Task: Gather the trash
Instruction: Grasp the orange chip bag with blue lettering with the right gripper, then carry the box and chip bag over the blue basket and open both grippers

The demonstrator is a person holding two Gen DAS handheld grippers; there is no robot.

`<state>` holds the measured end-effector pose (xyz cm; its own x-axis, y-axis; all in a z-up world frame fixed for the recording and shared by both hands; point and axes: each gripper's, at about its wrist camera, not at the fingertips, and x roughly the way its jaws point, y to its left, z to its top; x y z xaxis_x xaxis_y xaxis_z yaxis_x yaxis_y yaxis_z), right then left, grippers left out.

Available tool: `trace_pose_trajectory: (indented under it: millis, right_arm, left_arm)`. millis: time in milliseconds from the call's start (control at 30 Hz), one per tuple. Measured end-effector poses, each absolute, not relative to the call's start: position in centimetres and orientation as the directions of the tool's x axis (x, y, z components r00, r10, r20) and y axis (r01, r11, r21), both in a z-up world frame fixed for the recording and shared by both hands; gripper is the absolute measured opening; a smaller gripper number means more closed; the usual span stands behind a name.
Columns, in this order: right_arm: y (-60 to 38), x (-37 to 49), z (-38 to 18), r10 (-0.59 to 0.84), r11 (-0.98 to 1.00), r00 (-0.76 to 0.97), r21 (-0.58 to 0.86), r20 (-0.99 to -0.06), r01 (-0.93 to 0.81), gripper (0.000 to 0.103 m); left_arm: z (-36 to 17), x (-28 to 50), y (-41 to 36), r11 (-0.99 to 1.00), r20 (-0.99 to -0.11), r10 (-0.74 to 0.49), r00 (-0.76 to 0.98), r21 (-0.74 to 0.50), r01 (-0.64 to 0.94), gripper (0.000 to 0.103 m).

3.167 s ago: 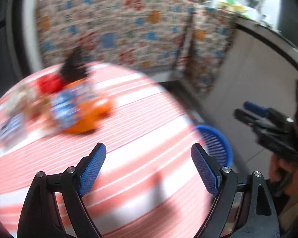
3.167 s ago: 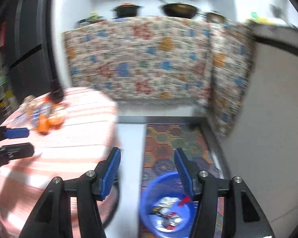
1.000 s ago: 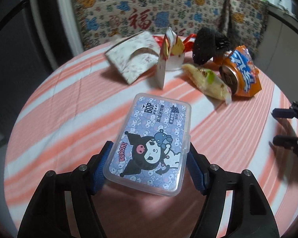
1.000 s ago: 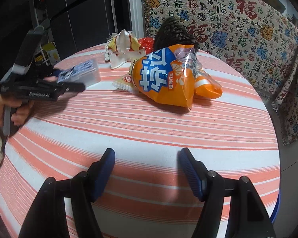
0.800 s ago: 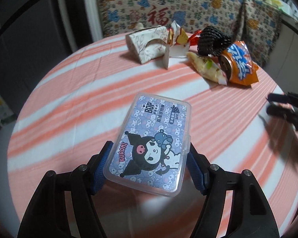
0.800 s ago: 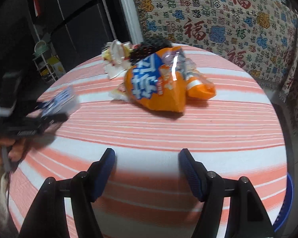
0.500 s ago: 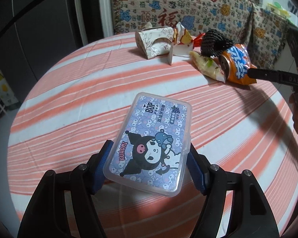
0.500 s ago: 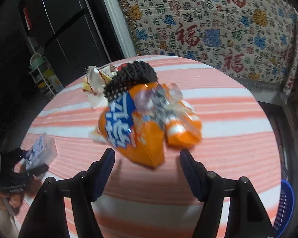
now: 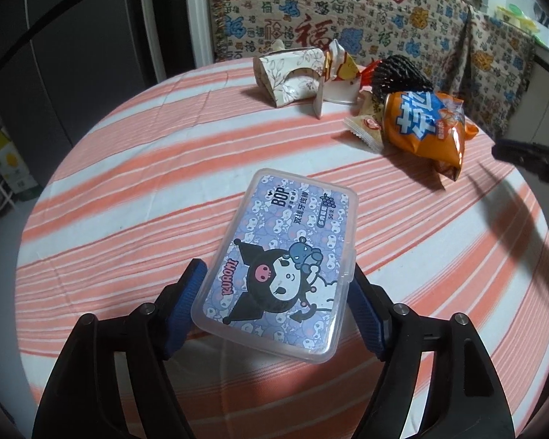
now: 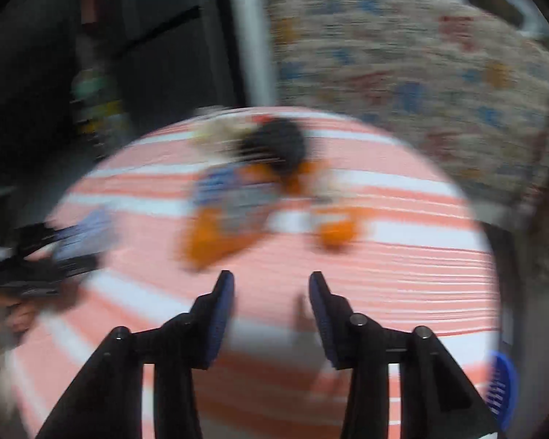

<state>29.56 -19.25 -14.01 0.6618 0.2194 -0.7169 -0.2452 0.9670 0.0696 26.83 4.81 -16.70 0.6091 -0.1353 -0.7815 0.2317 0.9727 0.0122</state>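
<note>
The clear plastic box (image 9: 278,270) sits low in the centre of the left wrist view, its lid printed with a dark-hooded cartoon figure on a lilac pattern and the letters BOP near its far end. It lies between the blue pads of the left gripper (image 9: 278,305), whose jaws have just been opening a little further; the near corners of the box are at both pads, and it stays lifted clear of the cloth, held by its sides. What is inside the box cannot be seen through the printed lid.

The right gripper (image 10: 271,309), at the lower centre of its own blurred view, has just been closing — its jaws stand at a middling gap with nothing between them, only striped cloth beyond.

Toward the upper right of the left wrist view lies the rest of the rubbish: an orange snack bag (image 9: 426,126) with blue-and-white lettering, a small pale wrapper (image 9: 364,130) touching its left side, a black netted lump (image 9: 399,73) behind it, and a flattened floral carton (image 9: 287,80) further left. All rest on the round table (image 9: 135,190) with its orange-and-white striped cloth. A blue basket (image 10: 501,387) shows at the lower right edge of the right wrist view, beyond the table rim — its contents hidden.
</note>
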Motion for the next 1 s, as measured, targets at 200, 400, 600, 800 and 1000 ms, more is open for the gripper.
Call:
trace_pose_trajectory:
  millis: [200,400,600,800,1000]
  right_arm:
    - [-21.1,34.8,-14.0,0.173,0.977,0.666,0.041,-0.725,-0.210,0.062]
    - [-20.7,38.2,-15.7,0.193,0.964,0.575,0.044,-0.795,-0.263,0.046]
    - [-20.7,34.1,-15.3,0.218,0.963,0.519,0.096,-0.827,-0.252,0.045]
    - [-20.5,29.7,-14.7,0.225,0.960,0.519,0.095,-0.825,-0.264,0.053]
    - [-19.3,30.6,-14.3,0.204,0.945,0.528,0.025,-0.824,-0.325,0.057]
  left_arm:
    - [-16.8,27.1,5.0,0.977,-0.784,-0.119,0.609,0.017,0.213,0.083]
    - [-16.8,27.2,5.2,0.979,-0.786,-0.111,0.608,0.020,0.205,0.086]
    - [-16.8,26.5,5.2,0.978,-0.787,-0.118,0.606,0.015,0.209,0.086]
    - [-16.6,26.5,5.1,0.967,-0.791,-0.159,0.591,-0.006,0.253,0.093]
    - [-16.2,27.3,4.9,0.963,-0.801,-0.152,0.579,0.011,0.268,0.093]
